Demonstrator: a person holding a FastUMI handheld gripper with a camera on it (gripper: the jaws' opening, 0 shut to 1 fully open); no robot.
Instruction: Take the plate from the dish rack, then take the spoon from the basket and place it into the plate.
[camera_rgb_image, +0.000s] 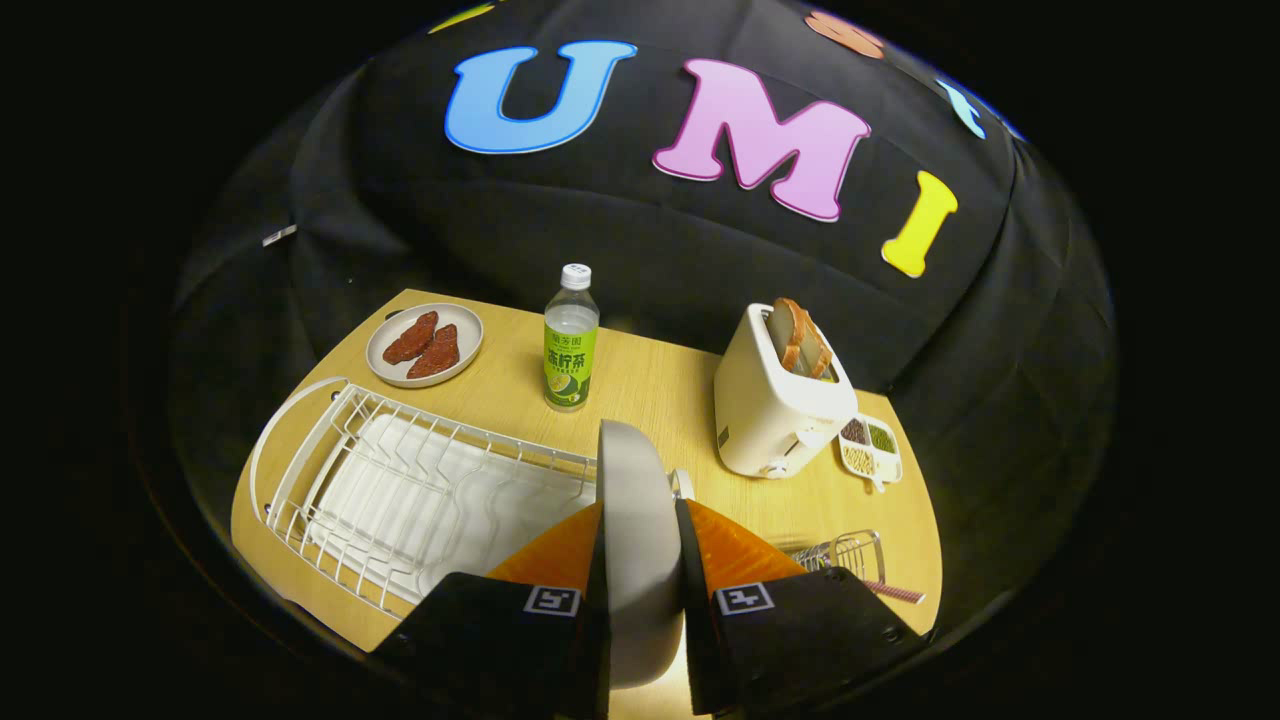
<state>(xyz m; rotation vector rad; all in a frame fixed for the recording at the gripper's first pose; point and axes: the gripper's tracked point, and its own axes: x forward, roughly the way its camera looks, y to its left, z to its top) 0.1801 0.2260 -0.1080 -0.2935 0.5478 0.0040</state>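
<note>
The gripper (640, 545) pinches the plate (632, 520) edge-on: both orange fingers (735, 550) press against its two faces, and the pale grey plate stands upright between them, its rim rising above the fingertips. Held like this, the plate is clear of the dish rack (400, 490), which lies just beyond and beside the left finger. The rack is white wire over a white drip tray, and its slots hold nothing that can be seen.

On the other side, just past the right finger, a small wire basket (845, 552) sits near the table's edge. A thin reddish handle (895, 592) pokes out of it; whether this is the spoon cannot be told from here.

The table (660, 390) is light wood with a fine grain, and its front corners look rounded. Farther back on it stands a clear bottle (571, 340) with a green label and white cap. Near the far corner beyond the rack, a grey dish (425, 345) carries two dark red slices. Across from it a cream toaster (780, 400) holds a slice of bread (800, 338) in its slot, and a little divided tray (870, 448) of grains rests just beside it.

Black cloth walls close in the booth behind and around the table.
</note>
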